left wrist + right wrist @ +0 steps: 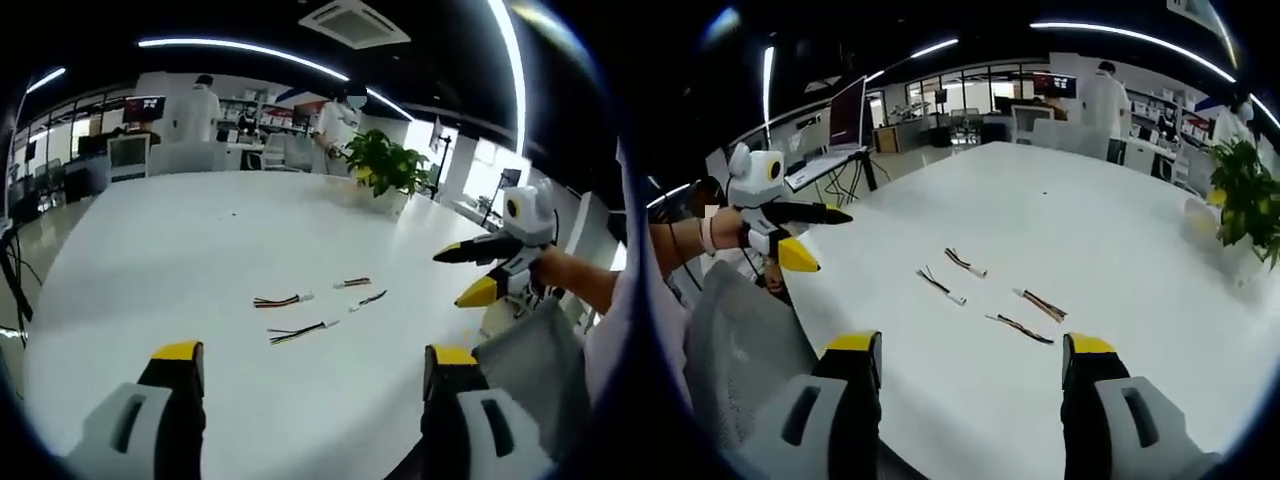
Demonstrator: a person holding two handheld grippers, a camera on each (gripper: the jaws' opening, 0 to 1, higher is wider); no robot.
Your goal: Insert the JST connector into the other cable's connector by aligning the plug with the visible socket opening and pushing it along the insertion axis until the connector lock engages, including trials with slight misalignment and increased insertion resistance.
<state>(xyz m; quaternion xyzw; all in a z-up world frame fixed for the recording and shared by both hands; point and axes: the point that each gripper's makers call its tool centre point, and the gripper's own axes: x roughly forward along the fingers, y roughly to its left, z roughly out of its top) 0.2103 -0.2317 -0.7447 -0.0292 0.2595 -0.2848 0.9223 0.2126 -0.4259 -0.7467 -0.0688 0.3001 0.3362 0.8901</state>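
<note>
**Four short cables, nothing picked up yet: the risk is grabbing the wrong pair**

I have both grippers held above the white counter [200, 260], well short of the work. My left gripper [310, 365] has its fingers spread wide with nothing between them, and my right gripper [970, 355] is the same: released and empty. In the left gripper view the right gripper comes in from the right, yellow tips apart.

The task's things lie out on the counter ahead of me: four short wired cables. In the right gripper view I count one with a white end [966, 264], a second beside it [942, 285], a third with reddish wires [1042, 304], and a darker one nearest me [1020, 328]. They are near one another but apart, none joined.

What worries me from here:

- I cannot tell plug from socket at this distance; the ends are too small. I could lift two that do not mate.
- These cables look light and limp. If I pinch the wires and not the connector body, I judge the plug will droop and swing off the insertion line.
- A fingertip dragged along the smooth counter could push a cable away or flick it into its neighbour.
- With a skewed plug, pushing harder against resistance might bend pins before the lock catches.

A potted plant [1250, 200] stands at the far edge, clear of my reach.
</note>
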